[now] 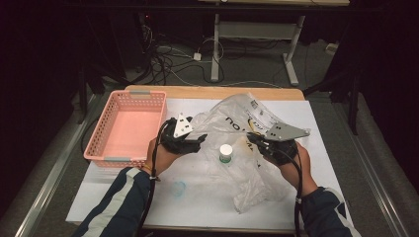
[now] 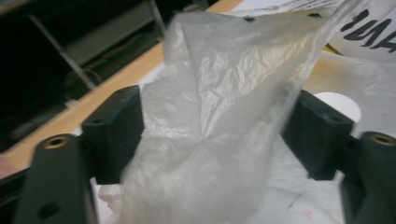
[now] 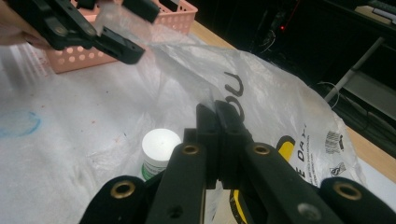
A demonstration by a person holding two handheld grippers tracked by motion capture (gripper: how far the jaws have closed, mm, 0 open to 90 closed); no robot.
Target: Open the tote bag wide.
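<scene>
A crumpled clear plastic bag (image 1: 236,120) with black and yellow print lies on the white-covered table. A small bottle with a white cap (image 1: 226,153) stands upright at its mouth. My right gripper (image 1: 253,139) is shut on a fold of the bag's edge, which the right gripper view shows pinched at its tips (image 3: 215,108), just above the bottle (image 3: 159,148). My left gripper (image 1: 199,140) is on the bag's left side. Its jaws stand wide apart, with a loose sheet of the bag (image 2: 219,93) hanging between them, and the pads do not squeeze it. The bottle's cap (image 2: 338,105) shows behind.
A pink perforated basket (image 1: 101,126) sits at the table's left, close behind my left hand, with nothing in it. A faint blue ring (image 1: 179,188) marks the white cover (image 1: 197,207) near the front. Table legs and cables lie beyond the far edge.
</scene>
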